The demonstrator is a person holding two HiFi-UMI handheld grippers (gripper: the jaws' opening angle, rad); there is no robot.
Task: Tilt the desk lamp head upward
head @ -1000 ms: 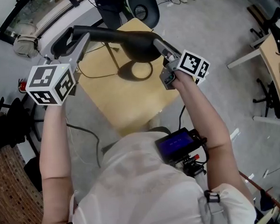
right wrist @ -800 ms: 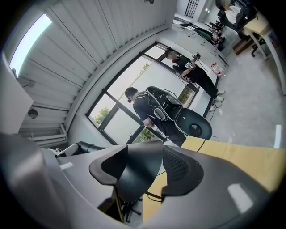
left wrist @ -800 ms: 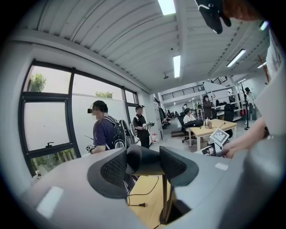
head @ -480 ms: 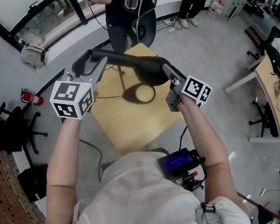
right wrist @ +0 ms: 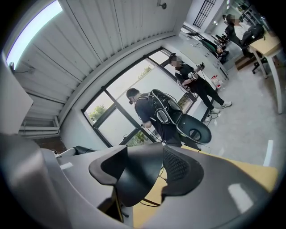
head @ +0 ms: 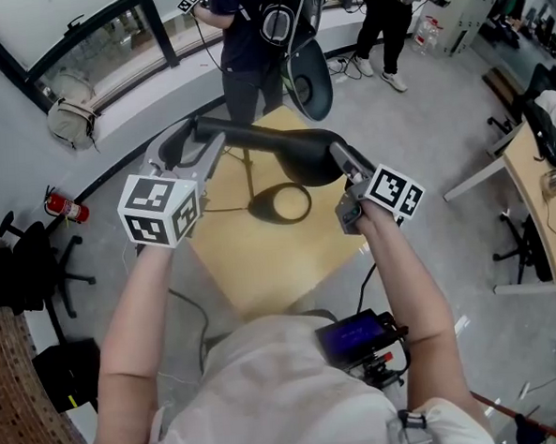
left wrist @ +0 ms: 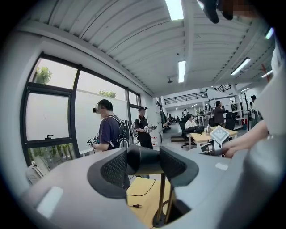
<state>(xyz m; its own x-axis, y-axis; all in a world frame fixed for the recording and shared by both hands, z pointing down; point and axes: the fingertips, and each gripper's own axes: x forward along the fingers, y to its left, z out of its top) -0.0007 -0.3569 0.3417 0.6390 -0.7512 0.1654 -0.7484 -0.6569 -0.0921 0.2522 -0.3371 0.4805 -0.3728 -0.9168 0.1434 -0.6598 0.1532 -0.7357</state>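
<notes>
A black desk lamp stands on a small wooden table (head: 261,255), with its ring base (head: 279,205) and thin stem (head: 248,167) below a long arm. My left gripper (head: 193,145) is shut on the far end of the lamp arm (left wrist: 143,157); both pads press the black tube. My right gripper (head: 338,158) is shut on the lamp head (head: 304,163), whose black shade (right wrist: 134,183) fills the gap between the pads. In the left gripper view the stem (left wrist: 161,197) drops to the base on the table (left wrist: 143,203).
Two people (head: 247,30) stand just beyond the table beside a black chair (head: 308,74). A power cord (left wrist: 144,196) lies on the tabletop. A fire extinguisher (head: 66,209) and a bag (head: 70,121) are at the left, and a desk (head: 538,200) at the right.
Both grippers keep their hold on the lamp. My left hand has moved right, closer to the right hand, and the head view has swung up so that the standing people show.
</notes>
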